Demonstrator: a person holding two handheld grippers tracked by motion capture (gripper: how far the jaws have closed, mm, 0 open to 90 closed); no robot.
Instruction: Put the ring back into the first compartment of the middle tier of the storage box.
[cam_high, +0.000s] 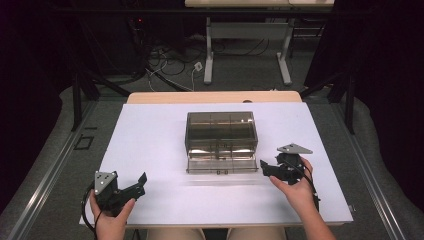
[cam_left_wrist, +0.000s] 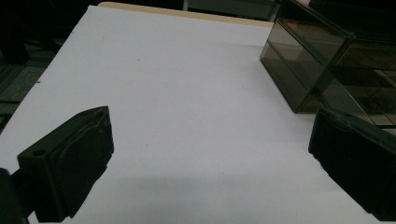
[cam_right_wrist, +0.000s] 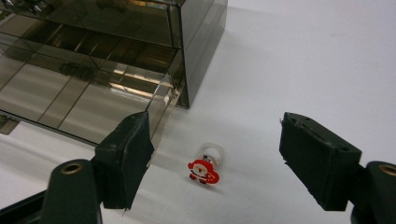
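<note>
The right claw (cam_right_wrist: 215, 158) stands released over a small Santa ring (cam_right_wrist: 204, 169) on the white counter (cam_high: 150, 145), just beside the smoky drawer box's (cam_high: 221, 131) near corner — lower squarely so both pads straddle it. The ring is tiny: red-and-white figure, clear band. The left claw (cam_left_wrist: 210, 158) rests released — nothing between its jaws.

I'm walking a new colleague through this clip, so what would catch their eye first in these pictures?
First the smoky see-through drawer box in the middle of the white table, its lower drawer pulled out toward the person. Then the tiny red Santa ring lying on the table by the box's near corner, between the open jaws of the right gripper. The left gripper is at the table's near left, open and holding nothing.
</note>
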